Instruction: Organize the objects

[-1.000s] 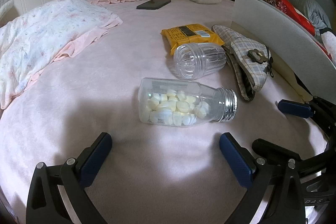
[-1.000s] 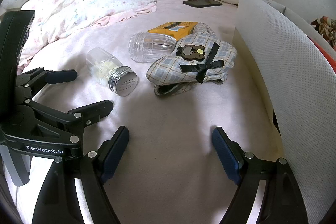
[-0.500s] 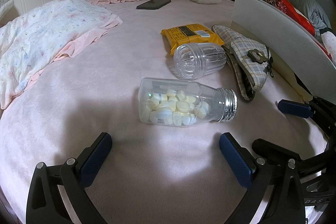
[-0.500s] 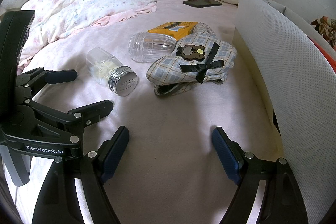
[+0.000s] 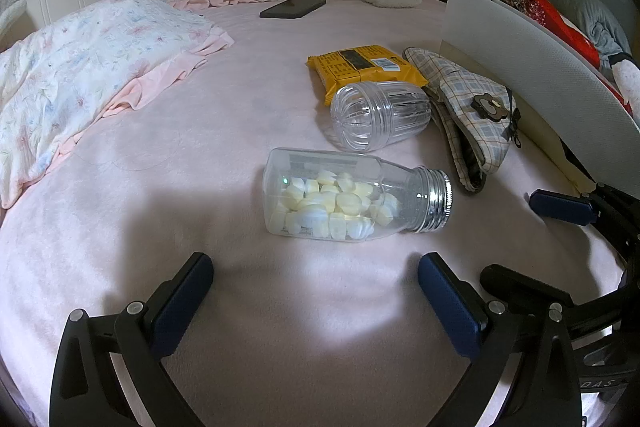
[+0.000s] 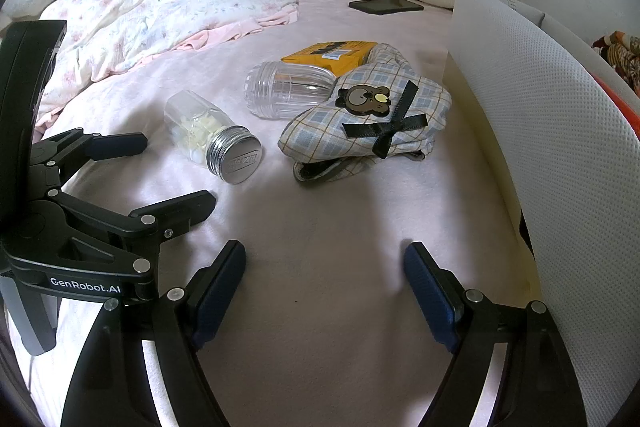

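Pink bedding (image 5: 160, 187) was seen under a capped bottle (image 5: 352, 201) of pale tablets — "GenRobot.AI" was read on the left gripper (image 6: 176, 173); both grippers — right gripper (image 6: 324, 291) included — were spread, empty.

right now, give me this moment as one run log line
left gripper: open, empty, facing candy bottle lying on its side | right gripper: open, empty, facing plaid pouch | nothing grasped yet
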